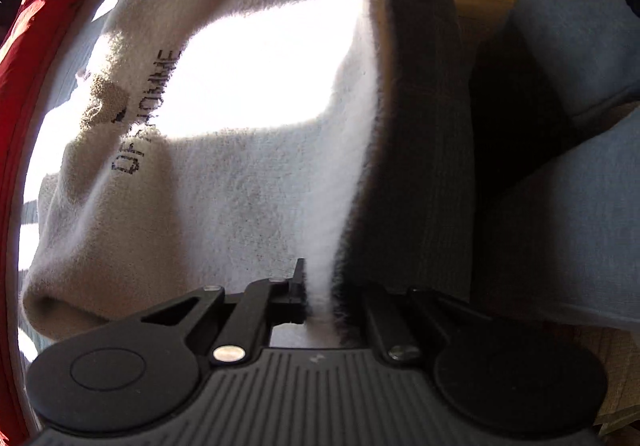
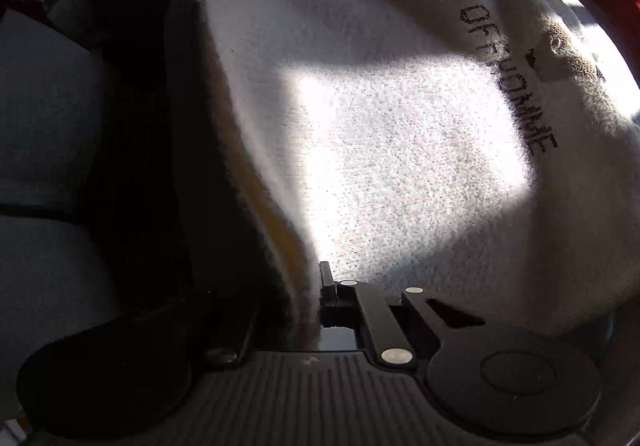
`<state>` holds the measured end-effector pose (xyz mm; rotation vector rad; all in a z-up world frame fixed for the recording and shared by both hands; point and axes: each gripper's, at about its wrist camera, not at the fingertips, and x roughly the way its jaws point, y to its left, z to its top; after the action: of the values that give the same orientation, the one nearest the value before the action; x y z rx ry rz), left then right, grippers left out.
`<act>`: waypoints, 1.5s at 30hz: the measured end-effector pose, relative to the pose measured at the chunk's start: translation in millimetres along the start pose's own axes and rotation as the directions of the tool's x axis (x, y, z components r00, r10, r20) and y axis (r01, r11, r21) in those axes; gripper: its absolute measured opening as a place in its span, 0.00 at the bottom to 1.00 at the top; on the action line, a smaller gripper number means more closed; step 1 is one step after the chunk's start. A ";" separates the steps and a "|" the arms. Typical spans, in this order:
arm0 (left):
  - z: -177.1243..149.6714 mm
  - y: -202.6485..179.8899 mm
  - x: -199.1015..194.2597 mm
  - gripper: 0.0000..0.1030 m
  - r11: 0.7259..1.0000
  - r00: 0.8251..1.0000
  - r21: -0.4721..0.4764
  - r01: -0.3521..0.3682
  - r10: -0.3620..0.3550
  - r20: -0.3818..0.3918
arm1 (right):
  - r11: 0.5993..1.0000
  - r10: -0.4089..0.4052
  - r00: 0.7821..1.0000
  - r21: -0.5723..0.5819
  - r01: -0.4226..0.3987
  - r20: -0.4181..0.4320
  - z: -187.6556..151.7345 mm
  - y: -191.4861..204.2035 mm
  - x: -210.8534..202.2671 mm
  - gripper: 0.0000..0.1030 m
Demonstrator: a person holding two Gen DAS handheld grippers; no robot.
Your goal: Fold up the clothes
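Between both tools, stretched one hem of fuzzy white printed sweater [image 1: 224, 181]: left tool [image 1: 318, 306] and right tool [image 2: 310, 306] each clenched on it, garment body hanging below.

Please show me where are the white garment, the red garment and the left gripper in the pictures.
white garment [image 1: 240, 181]: left wrist view, on its fuzzy body.
red garment [image 1: 36, 29]: left wrist view, on its folded edge.
left gripper [image 1: 318, 302]: left wrist view, between fingertips clamping the white edge.

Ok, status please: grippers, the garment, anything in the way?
Left gripper and right gripper both shut on white garment edge. Garment lifted between them. Red cloth beside, not blocking.
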<state>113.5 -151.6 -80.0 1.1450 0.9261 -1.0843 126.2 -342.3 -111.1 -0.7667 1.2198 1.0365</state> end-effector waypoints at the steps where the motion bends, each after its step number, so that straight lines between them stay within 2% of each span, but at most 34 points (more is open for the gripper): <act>1: -1.2 -4.3 4.0 0.04 1.000 1.000 -0.008 0.016 -0.016 -0.004 | 1.000 0.016 1.000 0.002 -0.016 -0.013 -1.9 3.4 4.9 0.08; 6: -4.4 -9.3 14.2 0.04 0.994 0.997 -0.084 0.069 -0.071 -0.018 | 0.994 0.110 0.993 0.028 -0.109 -0.037 -10.4 12.7 14.3 0.09; 11: -6.7 -16.5 15.8 0.04 0.989 0.993 -0.090 0.115 -0.116 -0.011 | 0.987 0.152 0.986 0.058 -0.148 -0.069 -22.0 21.1 25.9 0.09; 13: -9.8 -19.9 19.8 0.05 0.990 0.994 -0.084 0.112 -0.113 -0.008 | 0.980 0.176 0.982 0.110 -0.168 -0.069 -24.3 17.1 31.2 0.12; 16: -13.4 -18.4 17.9 0.11 0.984 0.990 -0.117 0.136 -0.138 -0.009 | 0.970 0.207 0.976 0.144 -0.196 -0.069 -26.4 16.3 31.0 0.17; 19: -20.9 -17.1 6.5 0.13 0.972 0.985 -0.163 0.167 -0.172 -0.021 | 0.965 0.222 0.972 0.159 -0.208 -0.081 -34.5 20.8 26.0 0.30; 22: -32.7 -16.2 -9.4 0.14 0.966 0.980 -0.188 0.178 -0.191 -0.052 | 0.960 0.219 0.971 0.199 -0.197 -0.097 -44.3 23.2 18.7 0.34; 23: -36.2 -14.0 -14.7 0.18 0.965 0.980 -0.196 0.173 -0.188 -0.060 | 0.961 0.210 0.972 0.207 -0.186 -0.101 -46.4 23.6 14.1 0.34; 26: -37.7 8.6 -28.5 0.20 0.963 0.988 -0.245 0.115 -0.137 -0.075 | 0.958 0.189 0.977 0.235 -0.162 -0.099 -49.8 23.2 -2.9 0.36; 28: -30.0 31.5 -29.8 0.20 0.950 0.995 -0.306 0.069 -0.090 -0.053 | 0.952 0.172 0.983 0.268 -0.149 -0.064 -44.6 16.8 -15.0 0.38; 32: -11.9 78.5 -14.0 0.18 0.911 1.000 -0.413 0.004 0.008 0.026 | 0.924 0.094 0.994 0.368 -0.109 0.058 -7.4 -42.0 -28.4 0.45; 35: -0.5 105.0 -2.8 0.22 0.885 0.993 -0.466 0.016 0.040 0.109 | 0.901 0.029 0.989 0.424 -0.088 0.143 7.8 -72.1 -25.5 0.46; 38: 8.0 116.8 19.4 0.22 0.874 0.989 -0.485 0.023 0.049 0.136 | 0.873 0.001 0.987 0.481 -0.079 0.161 16.2 -98.0 -4.2 0.47; 41: 4.4 117.1 42.4 0.22 0.867 0.994 -0.498 0.031 0.028 0.110 | 0.862 -0.016 0.992 0.504 -0.049 0.124 9.5 -106.1 17.7 0.47; 43: -4.5 111.7 58.6 0.22 0.852 0.997 -0.522 0.049 -0.013 0.073 | 0.865 -0.026 0.991 0.499 -0.043 0.130 2.1 -99.2 20.0 0.50; 44: -8.4 107.5 60.8 0.22 0.846 0.997 -0.531 0.050 -0.013 0.073 | 0.859 -0.022 0.990 0.510 -0.055 0.143 -0.6 -96.9 20.4 0.58; 45: -11.8 103.6 60.9 0.22 0.840 0.997 -0.540 0.049 -0.006 0.080 | 0.852 -0.017 0.988 0.520 -0.067 0.155 -2.9 -94.7 21.0 0.70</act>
<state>228.3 -143.8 -116.7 0.6148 1.1020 -0.8010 213.6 -375.1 -137.9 -0.2368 1.2986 0.7116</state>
